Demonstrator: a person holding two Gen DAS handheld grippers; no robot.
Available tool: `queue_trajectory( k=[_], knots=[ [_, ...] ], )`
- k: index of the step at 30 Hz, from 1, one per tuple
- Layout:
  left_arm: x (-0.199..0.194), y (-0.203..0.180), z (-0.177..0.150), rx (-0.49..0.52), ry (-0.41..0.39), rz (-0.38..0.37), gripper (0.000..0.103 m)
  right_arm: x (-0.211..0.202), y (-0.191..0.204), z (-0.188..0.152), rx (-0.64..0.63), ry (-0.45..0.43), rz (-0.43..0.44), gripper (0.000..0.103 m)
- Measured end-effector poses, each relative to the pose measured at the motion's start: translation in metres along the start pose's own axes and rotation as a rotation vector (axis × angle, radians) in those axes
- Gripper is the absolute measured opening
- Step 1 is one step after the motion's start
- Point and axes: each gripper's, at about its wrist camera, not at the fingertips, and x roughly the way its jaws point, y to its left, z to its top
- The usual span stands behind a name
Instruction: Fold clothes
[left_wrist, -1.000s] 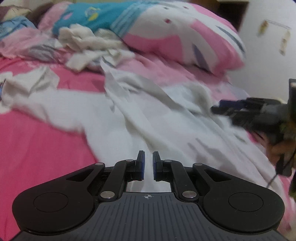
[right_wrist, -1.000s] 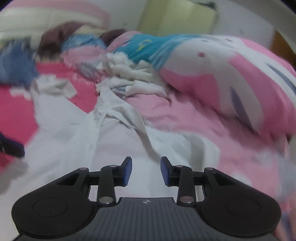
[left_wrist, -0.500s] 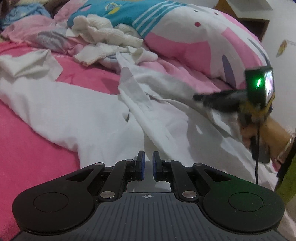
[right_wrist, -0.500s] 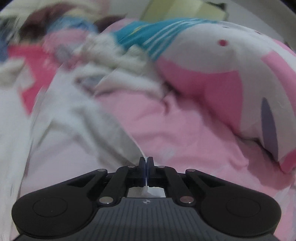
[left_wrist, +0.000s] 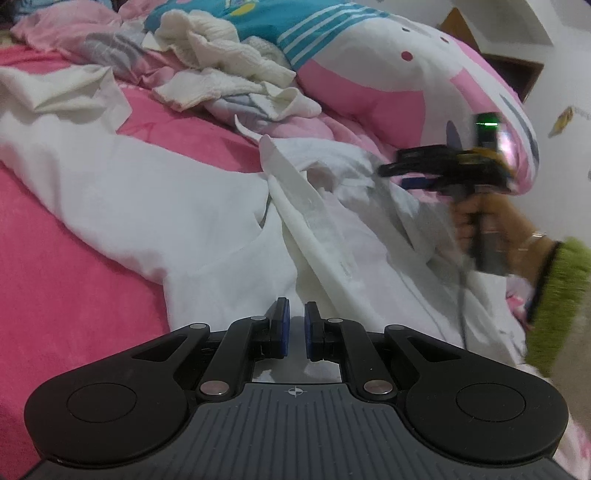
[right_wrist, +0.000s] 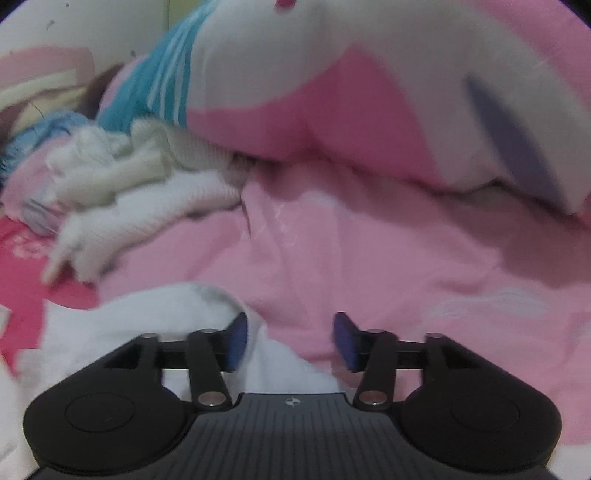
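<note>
A white shirt (left_wrist: 184, 206) lies spread and rumpled on the pink bed sheet (left_wrist: 55, 295), its button placket running diagonally. My left gripper (left_wrist: 294, 330) hovers low over the shirt's near edge. It is shut to a narrow slit, and I see no cloth pinched in it. In the left wrist view my right gripper (left_wrist: 391, 175), held by a hand (left_wrist: 491, 221), sits at the shirt's far right side. In its own view the right gripper (right_wrist: 290, 339) is opening wide. A white fold of the shirt (right_wrist: 147, 317) lies by its left pad, and nothing is pressed between the pads.
A big pink, white and teal quilt (left_wrist: 369, 74) bulges at the back right. A heap of cream and white clothes (left_wrist: 221, 62) lies in front of it, also blurred in the right wrist view (right_wrist: 147, 177). A fuzzy green sleeve (left_wrist: 557, 295) is at the right edge.
The right gripper swept right across the shirt toward the quilt, closed fully, then opened wide. The left gripper sank closer to the shirt's near edge and stayed shut.
</note>
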Motion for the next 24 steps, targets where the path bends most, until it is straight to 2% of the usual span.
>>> queue_trajectory(
  k=[1,5,9,11,12,15,18,21,24],
  knots=[
    [0.0,0.001,0.001,-0.006,0.001,-0.004,0.007,-0.021,-0.006,0.005,0.0,-0.01,-0.002,0.067],
    [0.001,0.004,0.001,-0.025,0.004,-0.017,0.007,-0.114,-0.026,0.024,0.004,-0.065,0.014,0.071],
    [0.001,0.005,0.002,-0.036,0.006,-0.02,0.007,-0.206,-0.026,0.033,-0.013,-0.126,0.109,0.071],
    [0.0,0.005,0.002,-0.035,0.007,-0.018,0.007,-0.227,-0.016,0.03,-0.017,-0.129,0.156,0.071],
    [0.0,0.005,0.002,-0.038,0.008,-0.018,0.007,-0.228,-0.008,0.024,-0.012,-0.117,0.177,0.071],
    [0.0,0.007,0.002,-0.052,0.007,-0.02,0.008,-0.196,0.025,-0.004,-0.004,-0.009,0.236,0.07],
    [0.001,0.01,0.002,-0.071,0.006,-0.024,0.008,-0.139,0.067,-0.033,-0.055,0.081,0.28,0.064],
    [0.001,0.011,0.003,-0.08,0.004,-0.028,0.008,-0.091,0.105,-0.044,-0.087,0.099,0.324,0.06],
    [0.001,0.012,0.003,-0.083,0.002,-0.029,0.009,-0.061,0.149,-0.042,-0.19,0.067,0.345,0.06]
  ],
)
